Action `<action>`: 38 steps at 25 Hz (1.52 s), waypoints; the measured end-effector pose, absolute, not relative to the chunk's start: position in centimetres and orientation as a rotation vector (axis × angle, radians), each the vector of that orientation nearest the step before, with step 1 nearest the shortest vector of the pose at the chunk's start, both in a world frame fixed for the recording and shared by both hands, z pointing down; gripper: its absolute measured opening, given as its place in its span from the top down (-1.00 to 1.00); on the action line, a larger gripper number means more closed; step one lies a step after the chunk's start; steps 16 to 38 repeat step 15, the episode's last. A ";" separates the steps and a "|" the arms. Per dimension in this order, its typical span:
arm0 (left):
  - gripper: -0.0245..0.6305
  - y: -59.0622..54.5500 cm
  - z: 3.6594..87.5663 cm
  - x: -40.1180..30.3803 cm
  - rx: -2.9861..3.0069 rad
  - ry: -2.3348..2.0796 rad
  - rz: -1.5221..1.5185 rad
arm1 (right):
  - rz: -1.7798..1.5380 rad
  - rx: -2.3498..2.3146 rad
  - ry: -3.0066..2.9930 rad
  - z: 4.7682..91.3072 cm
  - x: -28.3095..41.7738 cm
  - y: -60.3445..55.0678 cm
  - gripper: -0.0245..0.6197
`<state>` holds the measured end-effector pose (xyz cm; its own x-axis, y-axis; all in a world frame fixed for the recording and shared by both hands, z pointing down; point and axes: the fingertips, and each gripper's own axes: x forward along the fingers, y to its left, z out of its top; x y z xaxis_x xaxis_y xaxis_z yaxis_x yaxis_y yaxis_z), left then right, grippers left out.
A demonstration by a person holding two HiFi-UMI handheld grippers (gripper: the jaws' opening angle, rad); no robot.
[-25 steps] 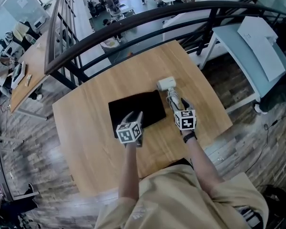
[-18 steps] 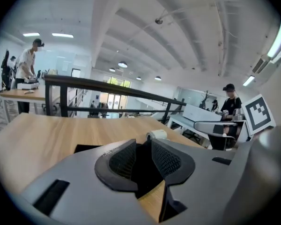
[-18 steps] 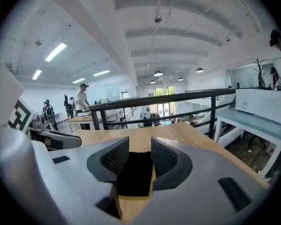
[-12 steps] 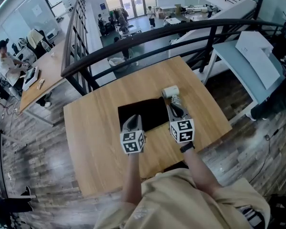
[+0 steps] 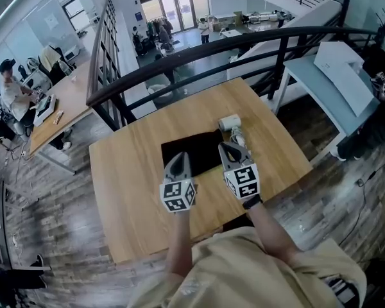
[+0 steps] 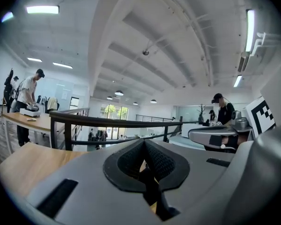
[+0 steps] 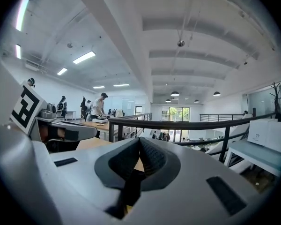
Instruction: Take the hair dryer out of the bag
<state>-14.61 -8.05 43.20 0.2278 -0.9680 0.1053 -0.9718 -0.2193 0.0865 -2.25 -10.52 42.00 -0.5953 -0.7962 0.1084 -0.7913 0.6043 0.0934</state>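
A flat black bag [image 5: 194, 151] lies in the middle of the wooden table [image 5: 128, 172]. The white hair dryer [image 5: 229, 122] rests on the table just past the bag's far right corner, outside it, with its cord [image 5: 237, 135] trailing toward me. My left gripper [image 5: 179, 156] hangs above the bag's near edge, and its jaws [image 6: 144, 146] are shut with nothing in them. My right gripper [image 5: 228, 147] hovers over the bag's right edge, close to the cord. It is shut and empty too [image 7: 139, 144]. Both point almost level toward the railing.
A black railing [image 5: 212, 40] curves round the table's far side. To the right stands a pale blue-white table [image 5: 337, 69] with a white box. A long desk [image 5: 58, 101] with a person at it runs down the left. The floor drops off behind the railing.
Both grippers have lifted off the table and tipped up to near level. Their jaws, open a second ago, have shut on nothing. The bag and hair dryer lie where they were.
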 end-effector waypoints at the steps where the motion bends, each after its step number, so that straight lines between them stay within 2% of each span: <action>1: 0.89 -7.9 43.2 -14.7 2.351 -1.877 0.041 | -0.055 1.329 -2.700 41.8 -2.4 -10.3 0.88; 38: 0.89 -7.4 43.2 -15.2 2.305 -1.858 -0.025 | -0.050 1.312 -2.802 41.1 -2.3 -8.7 0.88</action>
